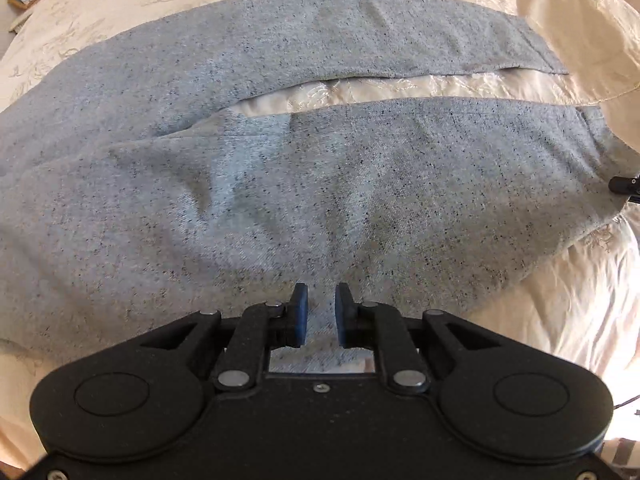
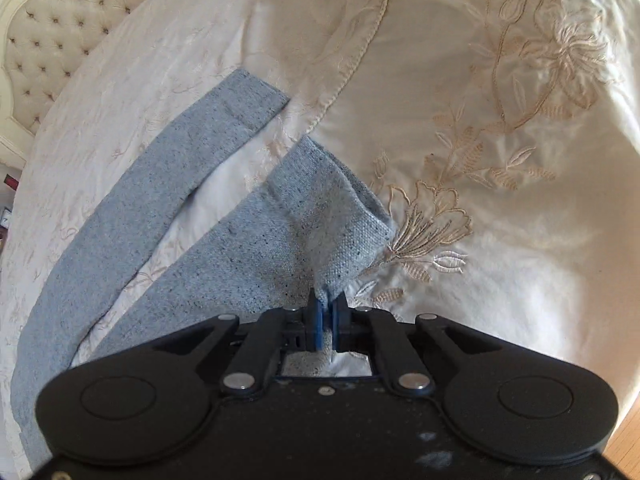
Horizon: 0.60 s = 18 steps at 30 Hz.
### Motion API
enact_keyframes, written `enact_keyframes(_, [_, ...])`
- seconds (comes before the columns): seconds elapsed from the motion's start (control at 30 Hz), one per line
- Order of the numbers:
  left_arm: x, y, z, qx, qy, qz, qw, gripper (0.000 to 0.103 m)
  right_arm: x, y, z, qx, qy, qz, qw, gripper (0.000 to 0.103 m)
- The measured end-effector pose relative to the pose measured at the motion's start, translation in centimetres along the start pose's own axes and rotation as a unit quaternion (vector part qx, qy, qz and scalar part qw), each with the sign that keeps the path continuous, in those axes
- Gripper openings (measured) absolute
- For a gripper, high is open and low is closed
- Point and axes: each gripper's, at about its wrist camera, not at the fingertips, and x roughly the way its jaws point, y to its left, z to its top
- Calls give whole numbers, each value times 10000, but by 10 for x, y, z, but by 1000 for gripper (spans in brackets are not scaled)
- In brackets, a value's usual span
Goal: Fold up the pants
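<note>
Grey speckled pants (image 1: 280,184) lie spread on a cream bedspread, both legs running to the right with a gap between them. My left gripper (image 1: 321,312) is open at the near edge of the thigh, its blue pads (image 1: 301,314) on either side of the cloth without pinching it. My right gripper (image 2: 327,312) is shut on the hem of the near leg (image 2: 332,236), which is lifted and puckered at the pinch. The far leg (image 2: 224,120) lies flat. The right gripper's tip (image 1: 624,184) shows at the near leg's cuff in the left wrist view.
The cream embroidered bedspread (image 2: 500,140) has a corded seam (image 2: 360,52) and a raised fold (image 1: 580,40) beyond the leg ends. A tufted headboard (image 2: 60,20) stands at the far left. Wood floor (image 2: 628,432) shows at the lower right.
</note>
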Motion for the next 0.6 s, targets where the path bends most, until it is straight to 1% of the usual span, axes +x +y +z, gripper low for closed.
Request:
enact_keyframes(0.07, [-13, 10, -10, -97, -60, 7, 9999, 24, -19, -3, -3, -20, -11, 6, 10000, 5])
enact_keyframes(0.2, [-27, 39, -24, -613, -110, 59, 9980, 25, -43, -20, -18, 32, 80, -315, 9995, 5])
enact_keyframes(0.27, [-31, 55, -31, -858, -66, 130, 9962, 25, -41, -25, -25, 51, 195, -380, 9991, 5])
enact_keyframes(0.33, [-32, 69, -34, -1043, -22, 294, 9941, 25, -39, -24, -30, -3, 256, -506, 9984, 5])
enact_keyframes(0.43, [-32, 91, -37, -1301, 8, 501, 9902, 25, -35, -13, -30, -168, 145, -676, 9975, 5])
enact_keyframes(0.5, [-33, 106, -39, -1454, -40, 623, 9874, 25, -33, -8, -29, -139, 67, -726, 9972, 5])
enact_keyframes(0.6, [-31, 132, -40, -1660, -114, 675, 9838, 26, -31, -4, -27, -114, -39, -837, 9964, 5])
